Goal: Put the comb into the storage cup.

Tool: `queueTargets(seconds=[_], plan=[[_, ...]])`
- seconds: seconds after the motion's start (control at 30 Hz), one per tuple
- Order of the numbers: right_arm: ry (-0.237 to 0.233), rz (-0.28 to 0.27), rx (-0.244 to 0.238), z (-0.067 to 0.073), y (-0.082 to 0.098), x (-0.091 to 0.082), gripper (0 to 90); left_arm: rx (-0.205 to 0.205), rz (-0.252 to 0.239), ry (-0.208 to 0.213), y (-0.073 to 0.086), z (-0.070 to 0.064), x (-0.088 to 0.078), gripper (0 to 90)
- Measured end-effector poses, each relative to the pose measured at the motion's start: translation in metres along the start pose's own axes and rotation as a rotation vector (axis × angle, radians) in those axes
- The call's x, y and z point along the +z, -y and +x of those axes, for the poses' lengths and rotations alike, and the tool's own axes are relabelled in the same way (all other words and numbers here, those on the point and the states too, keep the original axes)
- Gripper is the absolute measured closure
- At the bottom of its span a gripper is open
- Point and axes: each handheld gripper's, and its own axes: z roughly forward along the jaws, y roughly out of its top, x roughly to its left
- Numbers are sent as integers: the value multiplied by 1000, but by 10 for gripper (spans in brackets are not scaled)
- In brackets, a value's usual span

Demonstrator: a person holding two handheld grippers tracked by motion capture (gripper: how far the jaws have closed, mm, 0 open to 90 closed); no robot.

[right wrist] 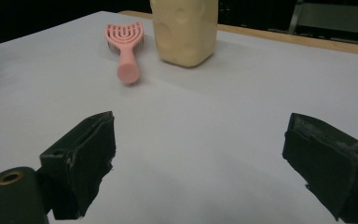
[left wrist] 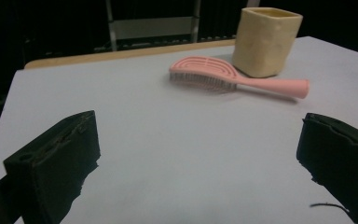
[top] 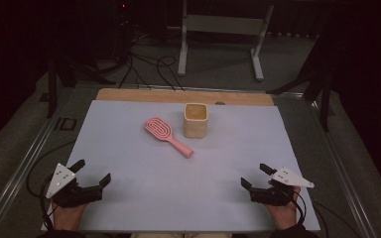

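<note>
Your two hands sit at the near edge of the table, each holding a gripper: the left gripper (top: 92, 171) at about 7 o'clock on the white sheet (top: 129, 198), the right gripper (top: 256, 176) at about 5 o'clock. Both have their jaws spread wide with nothing between them, only bare sheet.

Farther out, near the middle of the sheet toward 12 o'clock, lies the pink hairbrush (top: 166, 135), flat on the surface, its head pointing to 10 o'clock and its handle to 4 o'clock. Just beside it, on the 2 o'clock side of the head, stands a pale yellow cup (top: 196, 120), upright with its mouth open to the top. Whether the two touch I cannot tell.

Nothing stands between your jaws and the brush. From the left gripper the brush (left wrist: 233, 77) lies at about 1 o'clock, well apart; from the right gripper it (right wrist: 127, 49) lies at about 11 o'clock, handle end nearest, with the cup (right wrist: 184, 30) just right of it.
</note>
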Motion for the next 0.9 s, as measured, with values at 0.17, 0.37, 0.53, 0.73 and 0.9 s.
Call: queueTargets(seconds=[0.17,0.37,0.53,0.73,0.9], plan=[[-3,4,1,1,0,2,92,4,-16,-22,-1,2,-1,2],[-2,6,0,1,0,3,92,15,-8,-31,0,1,1,2],[-7,1,12,1,-2,4,92,23,-3,-48,2,0,4,2],[-25,5,6,5,-4,9,92,42,8,-48,2,-3,6,2],[-27,2,6,7,-6,9,92,45,10,-49,2,-4,7,2]])
